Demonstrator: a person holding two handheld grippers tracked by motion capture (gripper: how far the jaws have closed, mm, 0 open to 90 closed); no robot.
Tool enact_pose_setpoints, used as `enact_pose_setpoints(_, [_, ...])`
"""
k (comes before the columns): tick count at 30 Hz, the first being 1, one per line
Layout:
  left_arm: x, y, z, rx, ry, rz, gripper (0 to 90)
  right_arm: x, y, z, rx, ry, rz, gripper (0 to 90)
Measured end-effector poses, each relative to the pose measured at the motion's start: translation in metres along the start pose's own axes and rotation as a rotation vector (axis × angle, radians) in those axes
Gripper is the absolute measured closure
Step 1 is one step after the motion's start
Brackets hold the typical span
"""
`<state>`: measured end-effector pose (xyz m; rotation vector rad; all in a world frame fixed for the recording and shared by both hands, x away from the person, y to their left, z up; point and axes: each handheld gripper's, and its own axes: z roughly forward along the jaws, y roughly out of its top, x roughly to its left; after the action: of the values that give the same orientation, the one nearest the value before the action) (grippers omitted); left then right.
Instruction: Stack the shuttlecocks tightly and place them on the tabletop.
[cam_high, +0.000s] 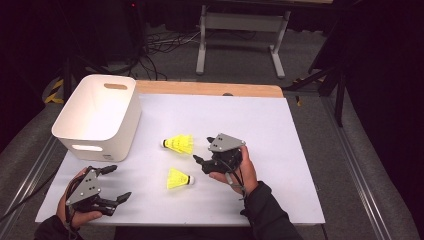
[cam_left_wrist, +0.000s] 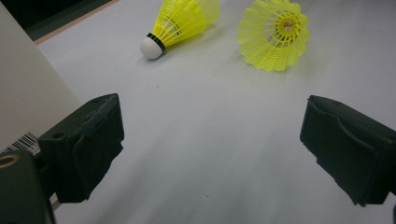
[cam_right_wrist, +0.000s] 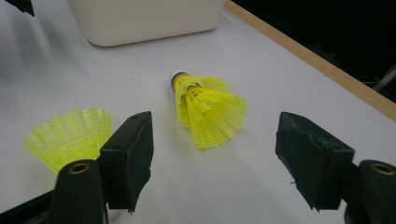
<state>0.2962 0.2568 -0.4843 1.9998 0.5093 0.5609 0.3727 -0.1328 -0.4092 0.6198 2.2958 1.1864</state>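
Note:
Two yellow shuttlecocks lie on the white table top (cam_high: 260, 130). The farther shuttlecock (cam_high: 179, 143) has its white cork toward the bin; the nearer shuttlecock (cam_high: 179, 179) has its cork pointing right. My right gripper (cam_high: 203, 149) stands open just right of the farther one, apart from it. In the right gripper view that shuttlecock (cam_right_wrist: 208, 109) lies ahead between the spread jaws of the right gripper (cam_right_wrist: 212, 158), skirt toward me, and the other shuttlecock (cam_right_wrist: 65, 135) sits partly behind the left jaw. My left gripper (cam_high: 120, 182) is open at the front left with nothing between its jaws.
A white bin (cam_high: 125, 120) with handle slots stands at the table's back left, close to the left gripper's jaw (cam_left_wrist: 28, 107). The table's wooden back edge (cam_high: 210, 89) runs behind it. In the left gripper view both shuttlecocks (cam_left_wrist: 182, 21) (cam_left_wrist: 273, 35) lie ahead.

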Motion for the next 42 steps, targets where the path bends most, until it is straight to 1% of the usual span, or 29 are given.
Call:
enact_pose_setpoints(10, [0.0, 0.0, 0.0, 0.001, -0.002, 0.003, 6.8, 0.009, -0.002, -0.004, 0.001, -0.001, -0.026, 23.1])
enact_pose_setpoints(13, [0.001, 0.0, 0.0, -0.006, -0.002, -0.001, 6.8, 0.011, -0.003, -0.004, 0.001, -0.003, -0.03, 22.2])
enact_pose_setpoints(14, [0.001, 0.0, 0.0, -0.01, -0.004, -0.004, 6.8, 0.013, -0.005, -0.005, 0.0, 0.004, -0.035, 21.4])
enact_pose_setpoints(17, [0.002, 0.0, 0.0, -0.011, -0.005, -0.002, 6.8, 0.014, -0.006, -0.006, -0.004, 0.006, -0.042, 21.1])
enact_pose_setpoints(18, [0.002, -0.001, 0.001, -0.012, -0.012, -0.009, 6.8, 0.017, -0.008, -0.007, -0.002, 0.012, -0.052, 21.3])
enact_pose_setpoints(20, [0.002, -0.001, 0.001, -0.012, -0.012, -0.008, 6.8, 0.017, -0.009, -0.008, -0.001, 0.018, -0.054, 22.6])
enact_pose_setpoints(21, [0.002, -0.001, 0.001, -0.011, -0.011, 0.0, 6.8, 0.018, -0.009, -0.008, 0.002, 0.026, -0.061, 23.6])
enact_pose_setpoints(22, [0.002, -0.001, 0.001, -0.012, -0.011, 0.001, 6.8, 0.021, -0.011, -0.009, 0.007, 0.03, -0.078, 23.9])
enact_pose_setpoints(24, [0.002, -0.001, 0.001, -0.014, -0.017, -0.006, 6.7, 0.023, -0.013, -0.01, 0.012, 0.035, -0.082, 23.9])
enact_pose_setpoints(27, [0.003, 0.0, 0.001, -0.011, -0.014, 0.003, 6.7, 0.026, -0.016, -0.012, 0.017, 0.035, -0.086, 23.7])
enact_pose_setpoints(31, [0.002, 0.0, 0.002, -0.013, -0.015, 0.002, 6.7, 0.032, -0.02, -0.013, 0.025, 0.044, -0.084, 23.4])
enact_pose_setpoints(34, [0.002, 0.0, 0.001, -0.015, -0.016, -0.001, 6.7, 0.036, -0.022, -0.012, 0.03, 0.054, -0.086, 23.4])
enact_pose_setpoints(37, [0.002, 0.0, 0.001, -0.018, -0.02, -0.001, 6.6, 0.042, -0.025, -0.012, 0.041, 0.066, -0.1, 23.1])
enact_pose_setpoints(38, [0.002, 0.0, 0.001, -0.019, -0.02, 0.0, 6.6, 0.043, -0.026, -0.011, 0.041, 0.077, -0.098, 23.1])
enact_pose_setpoints(42, [0.003, 0.0, 0.001, -0.02, -0.023, 0.0, 6.6, 0.048, -0.027, -0.007, 0.052, 0.094, -0.108, 23.1])
